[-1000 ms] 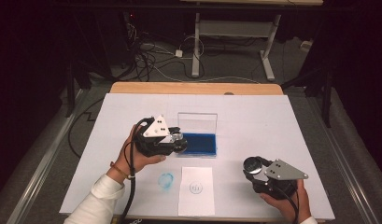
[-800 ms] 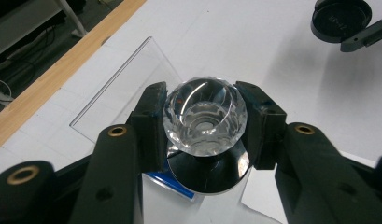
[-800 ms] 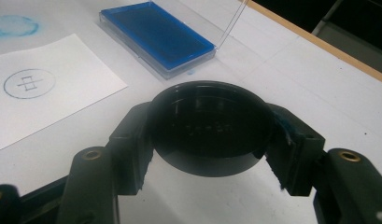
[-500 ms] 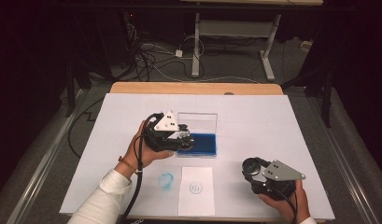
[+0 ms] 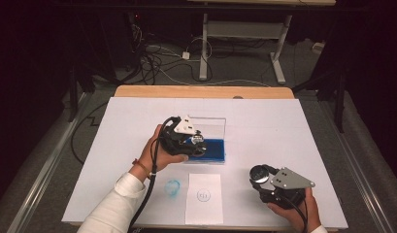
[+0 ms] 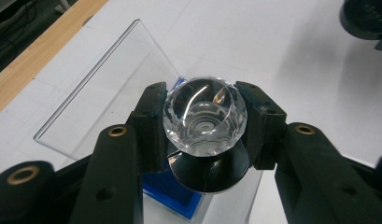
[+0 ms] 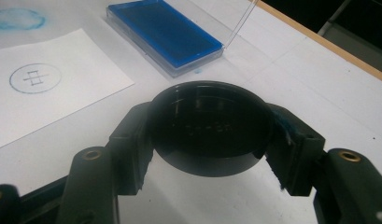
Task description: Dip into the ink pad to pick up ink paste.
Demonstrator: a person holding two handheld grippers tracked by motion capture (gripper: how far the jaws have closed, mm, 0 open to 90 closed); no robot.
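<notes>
As the left gripper, clamped on a crystal-topped stamp, has been carried fwd from the table's near-left to above the blue ink pad in its open clear case, inking is judged next. A black round cap is clamped in the right gripper, parked near-right beside the stamped paper.

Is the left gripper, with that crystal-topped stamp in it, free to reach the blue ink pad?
Probably yes. The left gripper holds the stamp right at the blue ink pad, whose clear lid stands open, and nothing lies between them.
</notes>
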